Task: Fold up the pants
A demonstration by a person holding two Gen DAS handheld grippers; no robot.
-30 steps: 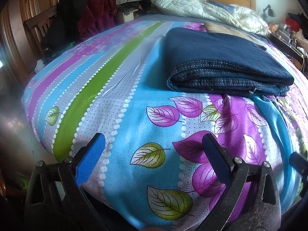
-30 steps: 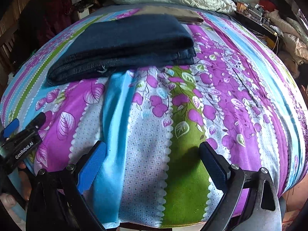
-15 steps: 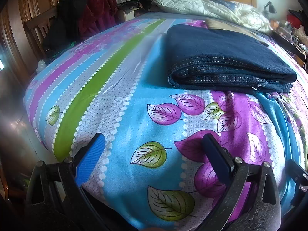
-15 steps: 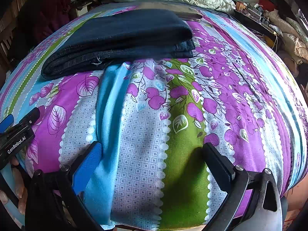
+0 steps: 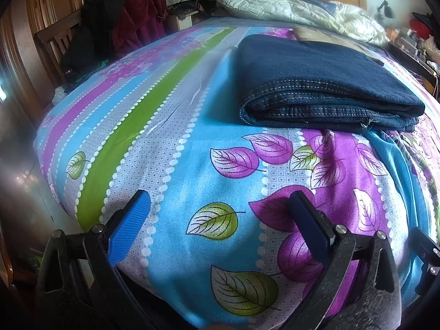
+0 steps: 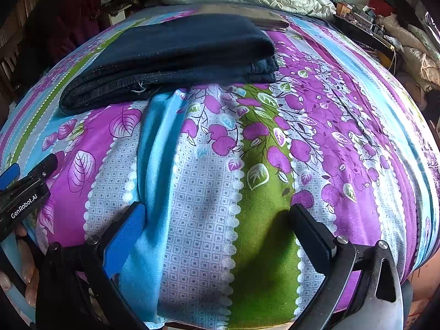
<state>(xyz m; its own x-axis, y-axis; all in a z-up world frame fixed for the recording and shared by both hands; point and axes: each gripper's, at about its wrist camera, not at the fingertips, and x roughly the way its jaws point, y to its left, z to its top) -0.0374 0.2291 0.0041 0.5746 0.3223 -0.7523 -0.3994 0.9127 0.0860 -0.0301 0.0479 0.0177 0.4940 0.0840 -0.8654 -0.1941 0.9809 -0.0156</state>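
Left wrist view is filled mostly by the bed (image 5: pixel 170 148), spread with a sheet of blue, purple, green and grey stripes printed with leaves. At about twelve o'clock on it, against the wooden headboard, lies a crumpled white quilt (image 5: pixel 288 11). At ten o'clock, off the bed's side, a wooden chair (image 5: pixel 57 44) carries a heap of dark and maroon clothes (image 5: pixel 121 19). The pants (image 5: pixel 316 82), dark blue denim, lie folded into a flat rectangular stack at about one o'clock on the sheet, stitched edges facing the camera, well apart from both tools; a tan folded item (image 5: pixel 316 34) sits just behind them. From the right wrist view the same pants (image 6: pixel 178 55) rest at eleven o'clock, with a raised blue crease of sheet running down from under their near edge. Near six o'clock the left hand-held gripper (image 5: pixel 220 220) hangs over the foot of the bed, jaws spread wide and gripping nothing. The right hand-held gripper (image 6: pixel 217 231) is likewise released over the bed's edge, its blue pad beside the crease.
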